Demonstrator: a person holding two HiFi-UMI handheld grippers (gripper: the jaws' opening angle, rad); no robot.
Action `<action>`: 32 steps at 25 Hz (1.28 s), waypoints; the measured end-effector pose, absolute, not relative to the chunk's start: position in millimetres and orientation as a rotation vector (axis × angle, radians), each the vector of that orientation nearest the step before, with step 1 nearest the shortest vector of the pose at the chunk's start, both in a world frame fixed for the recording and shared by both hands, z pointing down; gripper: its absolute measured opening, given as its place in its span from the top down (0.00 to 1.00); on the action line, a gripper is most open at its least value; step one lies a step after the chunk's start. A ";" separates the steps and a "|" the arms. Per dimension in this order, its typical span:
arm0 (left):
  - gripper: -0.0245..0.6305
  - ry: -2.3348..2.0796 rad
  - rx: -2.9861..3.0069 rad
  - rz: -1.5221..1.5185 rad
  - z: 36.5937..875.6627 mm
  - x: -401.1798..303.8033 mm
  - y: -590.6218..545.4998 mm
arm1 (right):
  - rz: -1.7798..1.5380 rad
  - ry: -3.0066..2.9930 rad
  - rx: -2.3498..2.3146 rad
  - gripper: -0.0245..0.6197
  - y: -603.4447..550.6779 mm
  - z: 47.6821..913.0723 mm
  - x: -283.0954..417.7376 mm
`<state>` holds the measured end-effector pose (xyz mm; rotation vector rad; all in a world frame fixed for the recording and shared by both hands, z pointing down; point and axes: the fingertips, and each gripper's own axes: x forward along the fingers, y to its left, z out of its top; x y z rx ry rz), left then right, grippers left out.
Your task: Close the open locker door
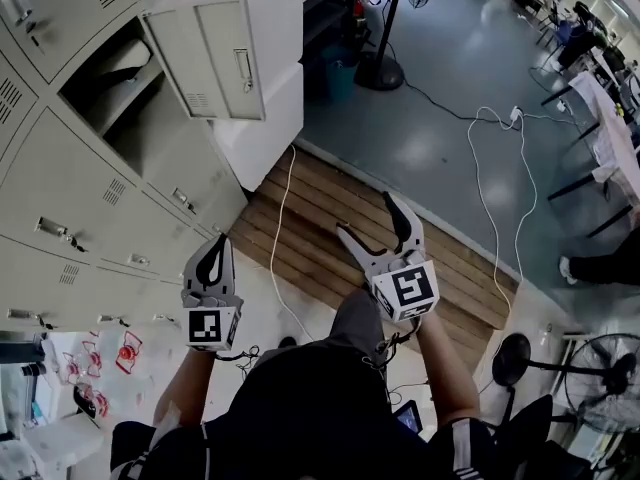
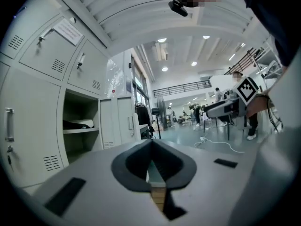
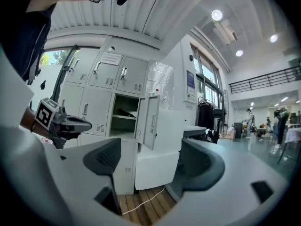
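Locker door: swung open at upper left on the grey locker bank, beside a white cabinet.
Surroundings: a white cable trails over wooden floor planks.
Left hand-held gripper: jaws pressed together, empty, held low, well apart from the door.
Right hand-held gripper: jaws spread wide, empty, raised over the planks.
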<state>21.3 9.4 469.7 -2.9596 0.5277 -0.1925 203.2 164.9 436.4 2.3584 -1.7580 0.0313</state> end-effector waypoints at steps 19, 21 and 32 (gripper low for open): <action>0.96 1.263 -2.753 -0.187 383.7 160.1 -17.7 | 0.029 -2.345 1.691 0.34 43.5 386.6 361.5; 0.96 1.293 -2.730 -0.191 385.8 163.2 -30.2 | 0.027 -2.382 1.650 0.34 22.2 386.4 363.5; 0.96 1.406 -2.672 -0.186 382.7 165.6 -96.5 | 0.009 -2.517 1.457 0.40 -84.0 381.1 361.5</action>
